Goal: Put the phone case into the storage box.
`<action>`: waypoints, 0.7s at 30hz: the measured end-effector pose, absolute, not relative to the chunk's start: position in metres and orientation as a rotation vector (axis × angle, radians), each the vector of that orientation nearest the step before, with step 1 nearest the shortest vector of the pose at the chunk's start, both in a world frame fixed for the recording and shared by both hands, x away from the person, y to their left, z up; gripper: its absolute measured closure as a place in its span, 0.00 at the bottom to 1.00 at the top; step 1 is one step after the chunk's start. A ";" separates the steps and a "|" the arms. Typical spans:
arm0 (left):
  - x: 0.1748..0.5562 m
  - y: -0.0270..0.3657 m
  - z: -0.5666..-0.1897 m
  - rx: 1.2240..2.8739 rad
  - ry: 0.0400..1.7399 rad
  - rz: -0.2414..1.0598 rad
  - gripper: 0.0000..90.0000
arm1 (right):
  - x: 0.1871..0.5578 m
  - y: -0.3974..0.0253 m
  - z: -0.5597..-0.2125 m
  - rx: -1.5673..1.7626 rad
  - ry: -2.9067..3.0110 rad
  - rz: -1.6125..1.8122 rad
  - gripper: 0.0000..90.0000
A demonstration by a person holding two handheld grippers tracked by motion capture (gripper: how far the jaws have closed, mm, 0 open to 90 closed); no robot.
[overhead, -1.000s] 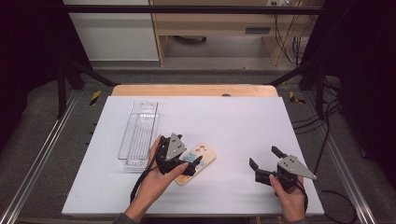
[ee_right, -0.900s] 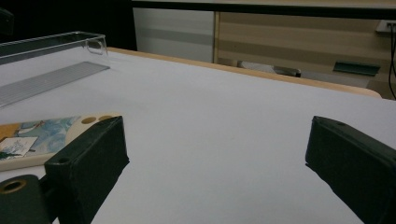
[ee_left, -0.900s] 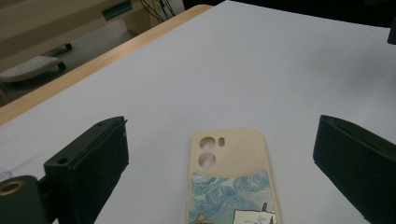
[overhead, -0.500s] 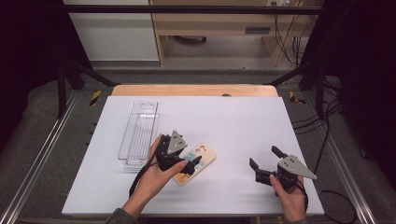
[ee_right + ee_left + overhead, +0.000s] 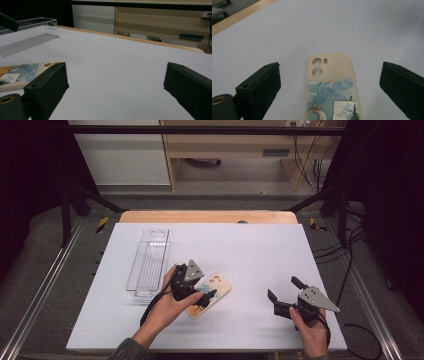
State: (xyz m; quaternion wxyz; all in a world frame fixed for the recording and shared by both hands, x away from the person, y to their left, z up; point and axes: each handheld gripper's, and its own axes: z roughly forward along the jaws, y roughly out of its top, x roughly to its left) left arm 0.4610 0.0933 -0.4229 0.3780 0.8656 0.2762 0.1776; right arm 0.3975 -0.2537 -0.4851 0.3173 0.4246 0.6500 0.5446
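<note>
A cream phone case with a painted picture lies flat on the white table, camera cut-outs pointing away from the left hand. My left gripper hovers over its near end. In the left gripper view the left gripper is open, one jaw on each side of the case, with clear gaps to its edges. At the table's front right, my right gripper is held low and open with nothing in it. In the right gripper view the right gripper faces bare table, and the case lies at far left.
A clear plastic tray lies lengthwise left of the case; the tray also appears in the right gripper view. The white table surface ends at a wooden back edge. Cables hang off to the right.
The left forearm has swung slightly to the left while its gripper stays over the case. The right gripper has not moved.
</note>
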 end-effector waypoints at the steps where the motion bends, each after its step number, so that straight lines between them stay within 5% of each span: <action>1: 0.462 0.093 -0.423 2.218 0.704 0.450 0.04 | 0.398 -0.254 -0.485 1.118 1.711 1.433 0.06; 21: 0.475 0.097 -0.434 2.316 0.739 0.403 0.04 | 0.398 -0.253 -0.485 1.114 1.718 1.433 0.05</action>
